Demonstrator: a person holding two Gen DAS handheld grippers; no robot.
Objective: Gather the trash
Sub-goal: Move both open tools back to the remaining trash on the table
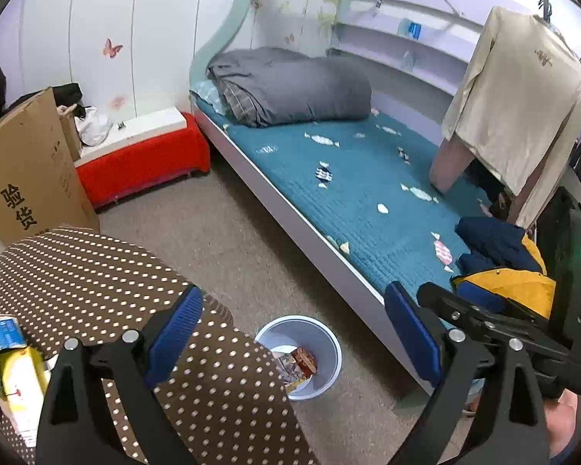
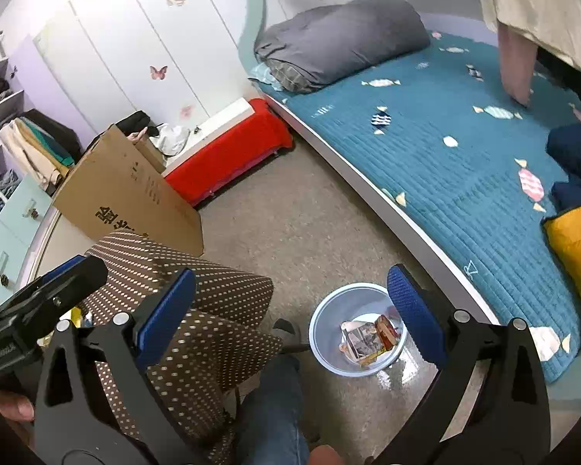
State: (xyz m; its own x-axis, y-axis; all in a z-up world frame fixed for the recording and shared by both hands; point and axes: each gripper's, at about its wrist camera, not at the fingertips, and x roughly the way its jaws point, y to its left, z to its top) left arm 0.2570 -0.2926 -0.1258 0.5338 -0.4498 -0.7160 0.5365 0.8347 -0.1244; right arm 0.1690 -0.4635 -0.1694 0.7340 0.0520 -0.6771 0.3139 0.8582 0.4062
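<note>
- Left gripper [image 1: 294, 333]: fingers [image 1: 174, 333] spread wide, holding nothing. Lower centre of the left wrist view, above the table edge and floor.
- Right gripper [image 2: 290, 317]: fingers [image 2: 416, 317] also spread wide, nothing between them. It also shows at the lower right of the left view.
- Trash bin [image 2: 329, 321]: pale blue, on the carpet at lower centre of both views, between table and bed. Crumpled wrappers [image 2: 368, 335] lie inside.
- Table [image 1: 97, 271]: brown polka-dot cloth, lower left of frame. Blue-white carton [image 1: 4, 333] and yellow package [image 1: 21, 379] sit at its left edge.
- Bed [image 1: 368, 201]: teal quilt, right side; folded grey duvet [image 1: 290, 85] at its far end.
- Cardboard box [image 1: 27, 166]: left, behind the table.
</note>
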